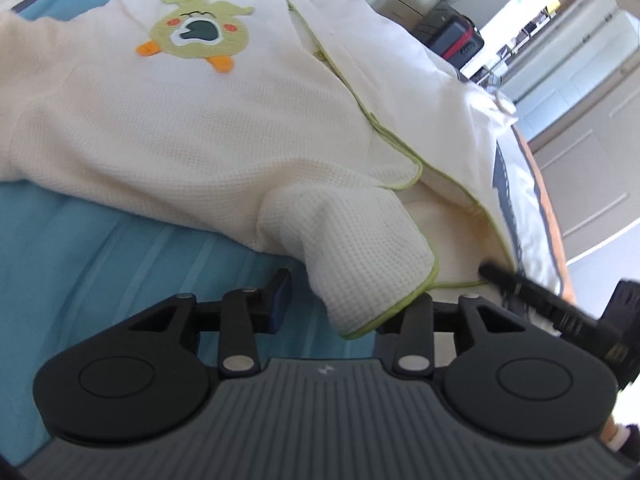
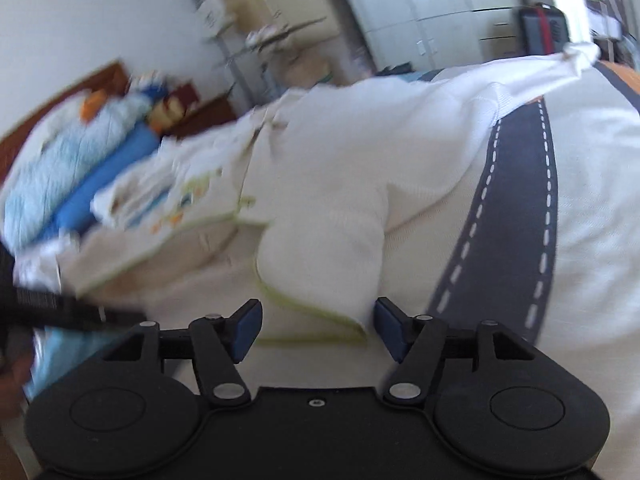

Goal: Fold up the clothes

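Observation:
A cream waffle-knit garment (image 1: 192, 120) with a green duck patch (image 1: 196, 32) and green trim lies spread on the bed. One trimmed cuff (image 1: 360, 252) hangs between the jaws of my left gripper (image 1: 348, 298). Its blue left pad (image 1: 282, 300) stands clear of the cloth, and its right pad is hidden behind the cuff. In the blurred right wrist view another cuff (image 2: 320, 264) sits between the parted fingers of my right gripper (image 2: 318, 322), whose left pad (image 2: 246, 330) is apart from it. The right gripper's finger (image 1: 520, 286) shows beside the left one.
Blue striped bedding (image 1: 100, 248) lies under the garment, beside a white cover with a grey road print (image 2: 516, 216). The bed's wooden edge (image 1: 554, 232) runs along the right. Folded blue textiles (image 2: 80, 168) are piled at the far left. A black and red case (image 1: 456, 36) stands beyond the bed.

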